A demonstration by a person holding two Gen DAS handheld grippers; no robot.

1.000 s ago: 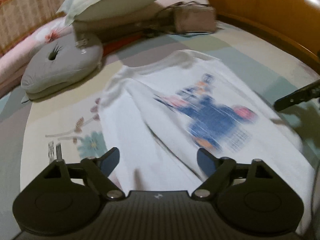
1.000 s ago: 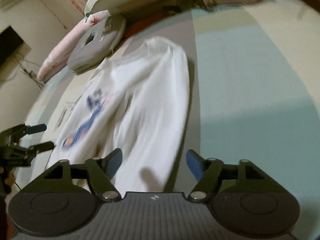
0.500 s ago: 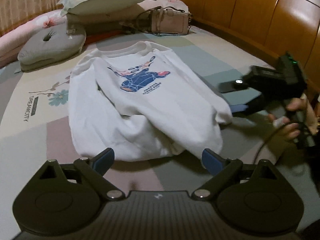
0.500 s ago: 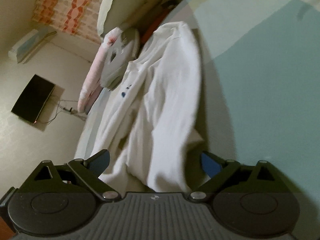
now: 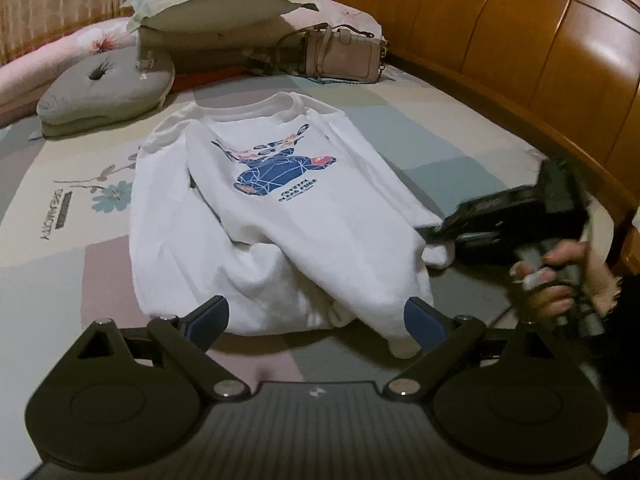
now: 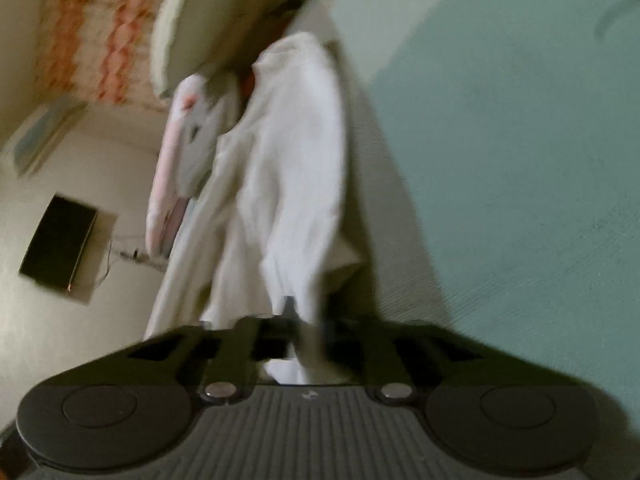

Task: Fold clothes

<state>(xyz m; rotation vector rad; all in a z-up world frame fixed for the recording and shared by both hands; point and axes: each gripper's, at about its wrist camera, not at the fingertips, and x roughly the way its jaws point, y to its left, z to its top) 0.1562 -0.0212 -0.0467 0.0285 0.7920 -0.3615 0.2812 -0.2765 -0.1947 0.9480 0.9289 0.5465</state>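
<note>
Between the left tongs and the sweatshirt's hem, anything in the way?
Nothing: in the left wrist view only bare bedsheet separates the open left tongs from the white sweatshirt.

left hand-held gripper (image 5: pixel 316 318): jaws wide | right hand-held gripper (image 6: pixel 306 336): jaws just closed, pinching cloth

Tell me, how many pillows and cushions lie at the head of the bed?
3 that show. A pale green pillow lies on top of the stack, a grey cushion with a dimple lies beside the sweatshirt, and a pink floral pillow lies behind it. More may be hidden underneath.
</note>
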